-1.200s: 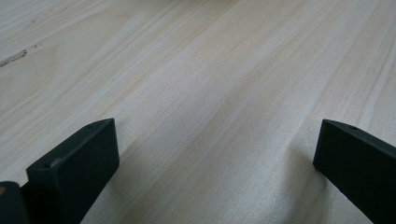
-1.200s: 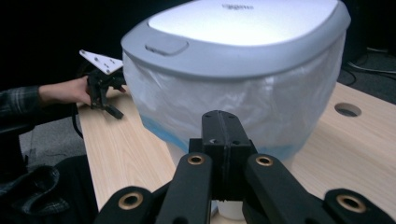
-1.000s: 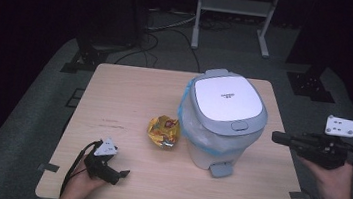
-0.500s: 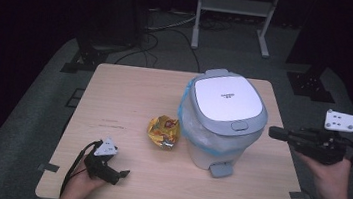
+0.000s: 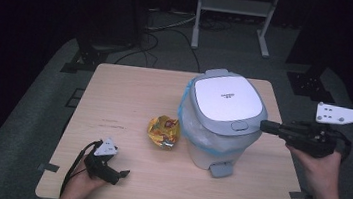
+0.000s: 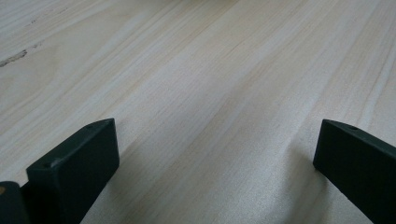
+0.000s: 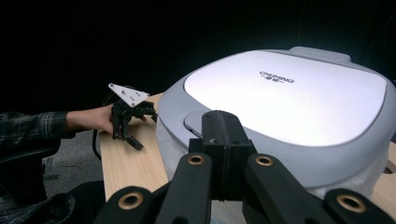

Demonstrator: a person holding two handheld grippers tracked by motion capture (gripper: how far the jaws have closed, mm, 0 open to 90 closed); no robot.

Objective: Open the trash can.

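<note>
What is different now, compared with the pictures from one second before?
The right gripper, jaws shut with nothing between them, has moved left toward the front edge of the bin lid and now points at the lid's button. Nothing was gripped or released. The left gripper, jaws open, stayed resting on the table; the bin and the crumpled wrapper did not move.
</note>
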